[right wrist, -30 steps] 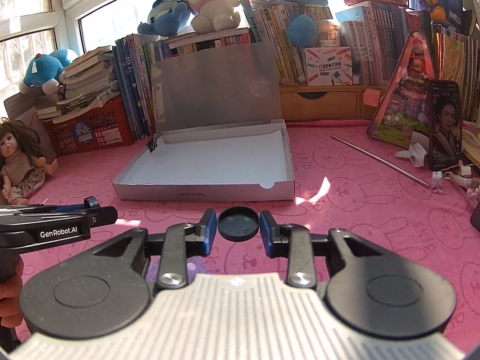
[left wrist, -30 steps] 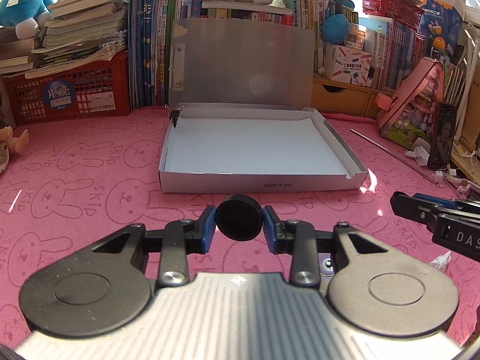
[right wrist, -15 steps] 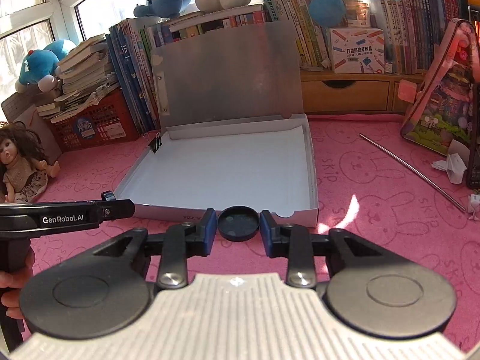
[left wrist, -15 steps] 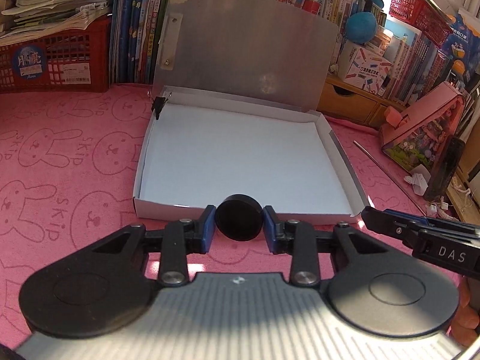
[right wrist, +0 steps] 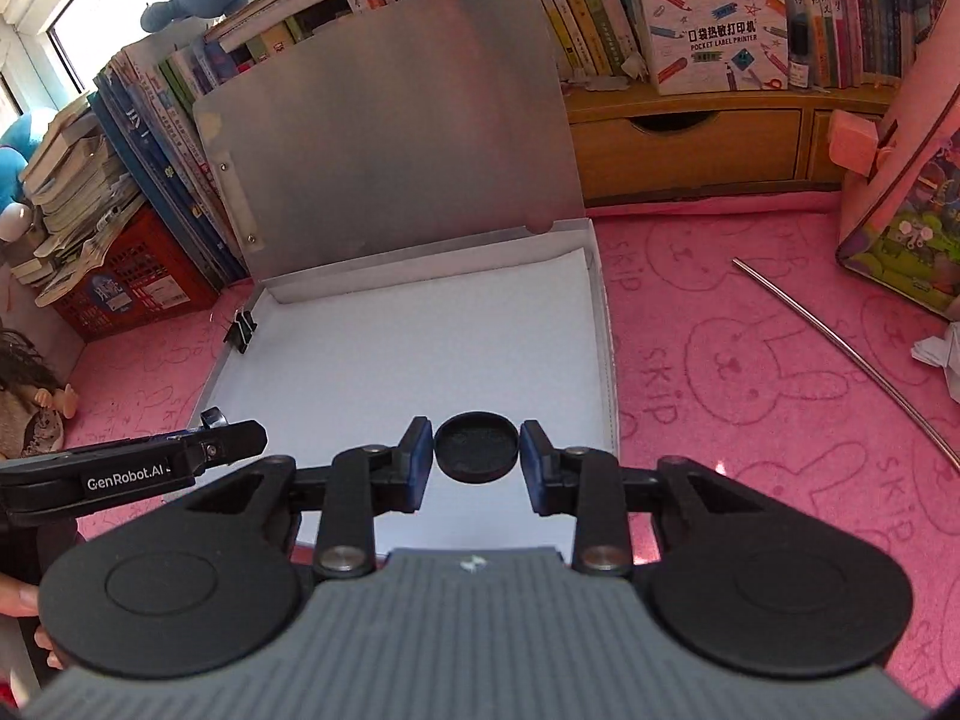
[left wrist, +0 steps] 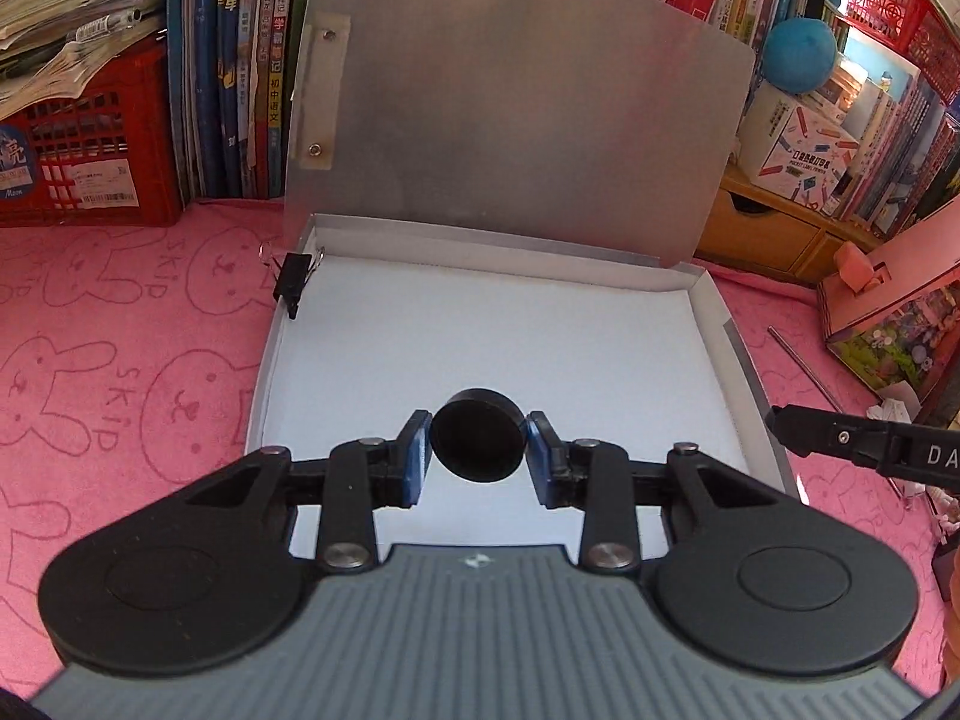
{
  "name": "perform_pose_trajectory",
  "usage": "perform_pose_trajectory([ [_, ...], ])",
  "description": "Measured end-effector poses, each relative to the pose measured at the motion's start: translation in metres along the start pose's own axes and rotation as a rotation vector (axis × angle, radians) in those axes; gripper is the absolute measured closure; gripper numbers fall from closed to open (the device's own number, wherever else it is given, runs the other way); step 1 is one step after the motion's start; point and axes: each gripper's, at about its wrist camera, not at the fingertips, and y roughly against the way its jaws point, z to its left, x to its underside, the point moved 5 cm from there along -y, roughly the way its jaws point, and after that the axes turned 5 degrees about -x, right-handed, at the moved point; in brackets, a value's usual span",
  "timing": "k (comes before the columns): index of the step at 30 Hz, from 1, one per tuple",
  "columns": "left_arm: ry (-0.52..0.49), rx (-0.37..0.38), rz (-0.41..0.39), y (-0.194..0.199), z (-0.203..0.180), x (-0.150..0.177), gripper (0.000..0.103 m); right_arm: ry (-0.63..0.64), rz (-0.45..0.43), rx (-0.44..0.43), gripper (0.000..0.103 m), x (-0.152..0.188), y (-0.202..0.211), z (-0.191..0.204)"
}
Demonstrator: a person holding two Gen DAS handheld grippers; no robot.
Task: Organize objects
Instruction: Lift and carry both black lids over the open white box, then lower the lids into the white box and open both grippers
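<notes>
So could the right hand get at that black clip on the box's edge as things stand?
Probably not yet. The right gripper is already shut on a black lid, and the left gripper sits between it and the clip. Otherwise the open box leaves the clip exposed.

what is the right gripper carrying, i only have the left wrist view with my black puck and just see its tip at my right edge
Observer: The right gripper is shut on a shallow black round cap, hollow side facing up.
Operator: is it over the box
Observer: Yes. In the right wrist view the cap hangs above the white floor of the open box, near its right wall.
Operator: anything off to my left that i can't see
Observer: A doll is on the pink mat beyond the box's left side, outside your frame.
</notes>
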Motion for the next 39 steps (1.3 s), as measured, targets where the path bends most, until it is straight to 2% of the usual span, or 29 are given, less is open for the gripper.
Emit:
perform_pose_trajectory([
  [5,-0.014,-0.056,0.02,-0.027,-0.002,-0.013,0.064,-0.062,-0.022,-0.021,0.067,-0.02,-0.019,-0.012],
  [14,-0.066,-0.101,0.028,-0.056,-0.005,-0.02,0.064,-0.056,-0.047,-0.007,0.067,-0.024,-0.057,-0.013],
  [23,-0.098,-0.126,0.008,-0.07,-0.008,-0.028,0.064,-0.01,-0.056,0.011,0.067,-0.02,-0.081,-0.011],
  [30,-0.123,-0.143,0.006,-0.076,-0.009,-0.026,0.064,0.038,-0.03,0.045,0.066,-0.017,-0.094,-0.01],
  [33,-0.123,-0.15,-0.001,-0.075,-0.008,-0.025,0.061,0.042,-0.034,0.049,0.063,-0.015,-0.095,-0.01],
  [34,-0.121,-0.15,-0.004,-0.075,-0.007,-0.025,0.058,0.046,-0.039,0.053,0.059,-0.015,-0.094,-0.01],
  [36,-0.119,-0.152,-0.011,-0.073,-0.006,-0.024,0.049,0.048,-0.046,0.056,0.043,-0.015,-0.093,-0.01],
  [38,-0.127,-0.155,-0.022,-0.069,-0.005,-0.023,0.037,0.046,-0.055,0.05,0.039,-0.015,-0.091,-0.009],
  [39,-0.132,-0.156,-0.031,-0.066,-0.005,-0.023,0.034,0.045,-0.058,0.048,0.038,-0.015,-0.089,-0.009],
])
